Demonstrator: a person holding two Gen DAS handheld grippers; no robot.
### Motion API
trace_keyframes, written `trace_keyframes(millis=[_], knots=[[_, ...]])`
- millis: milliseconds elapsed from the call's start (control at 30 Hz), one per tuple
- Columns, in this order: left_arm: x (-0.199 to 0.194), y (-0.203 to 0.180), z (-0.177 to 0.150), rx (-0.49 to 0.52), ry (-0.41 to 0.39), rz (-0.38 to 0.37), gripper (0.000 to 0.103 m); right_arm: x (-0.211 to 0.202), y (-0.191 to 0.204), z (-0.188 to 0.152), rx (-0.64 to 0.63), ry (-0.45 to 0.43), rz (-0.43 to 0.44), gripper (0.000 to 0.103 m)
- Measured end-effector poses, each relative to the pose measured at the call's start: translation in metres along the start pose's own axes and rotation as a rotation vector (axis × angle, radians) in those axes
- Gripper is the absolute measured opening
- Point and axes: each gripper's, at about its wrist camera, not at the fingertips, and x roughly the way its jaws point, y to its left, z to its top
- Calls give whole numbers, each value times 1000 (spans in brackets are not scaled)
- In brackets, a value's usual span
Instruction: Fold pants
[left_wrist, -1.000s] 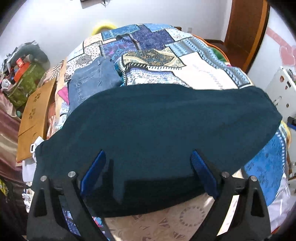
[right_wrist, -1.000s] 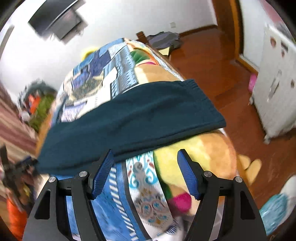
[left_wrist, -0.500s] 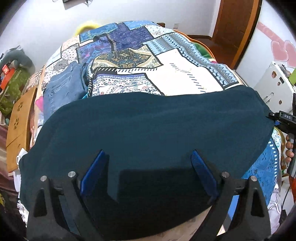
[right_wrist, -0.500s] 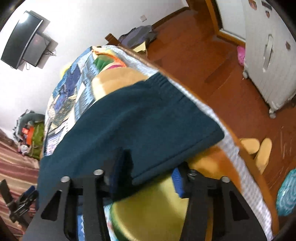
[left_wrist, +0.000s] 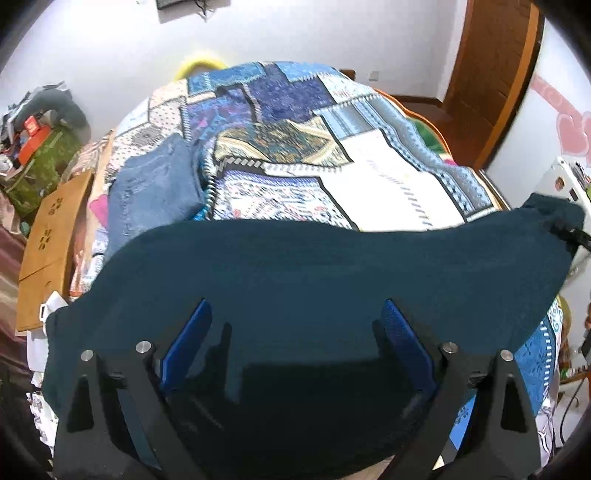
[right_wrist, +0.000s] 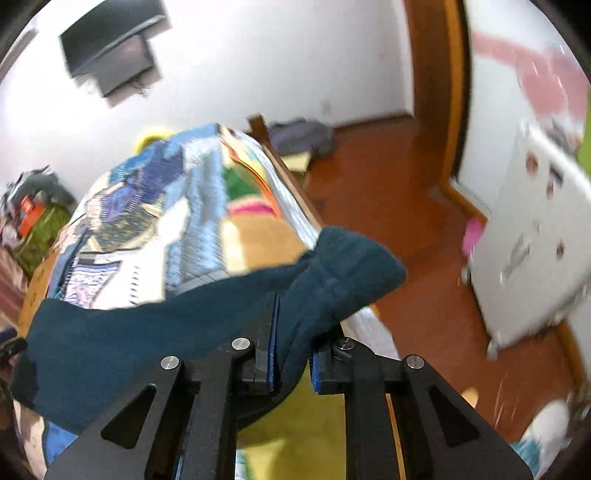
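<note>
Clamping: right gripper (right_wrist: 291, 354) pinches teal pants (left_wrist: 332, 280) at right end | left gripper (left_wrist: 295, 332) jaws apart over near edge | patchwork bedspread (left_wrist: 388, 184) beneath

Right gripper (right_wrist: 291, 325) jaws clamped on teal pants (right_wrist: 155, 332) end — lifted above quilt (right_wrist: 147, 221).

Pants (left_wrist: 314, 280) lie across the bed (left_wrist: 391, 184) under your left gripper (left_wrist: 295, 332); folded jeans (left_wrist: 155, 192) sit ahead to its left, a cabinet (right_wrist: 532, 258) right of your right gripper (right_wrist: 291, 347).
</note>
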Motion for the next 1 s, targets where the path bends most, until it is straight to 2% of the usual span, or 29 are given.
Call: trace_keyframes(millis=[300, 533, 600, 733, 833, 1000], knots=[[-37, 18, 3, -3, -123, 46, 94, -50, 75, 39, -128, -147, 165, 10], [-64, 41, 0, -44, -204, 48, 95, -68, 147, 54, -213, -180, 344, 10], [-68, 49, -3, -64, -209, 39, 95, -66, 173, 58, -233, -172, 399, 10], [-70, 66, -9, -104, -205, 35, 95, -51, 218, 51, -290, -143, 450, 10], [-71, 81, -18, -129, -201, 45, 95, -30, 246, 34, -326, -72, 498, 10], [-69, 98, -32, -164, -185, 58, 95, -2, 282, -14, -406, 56, 556, 9]])
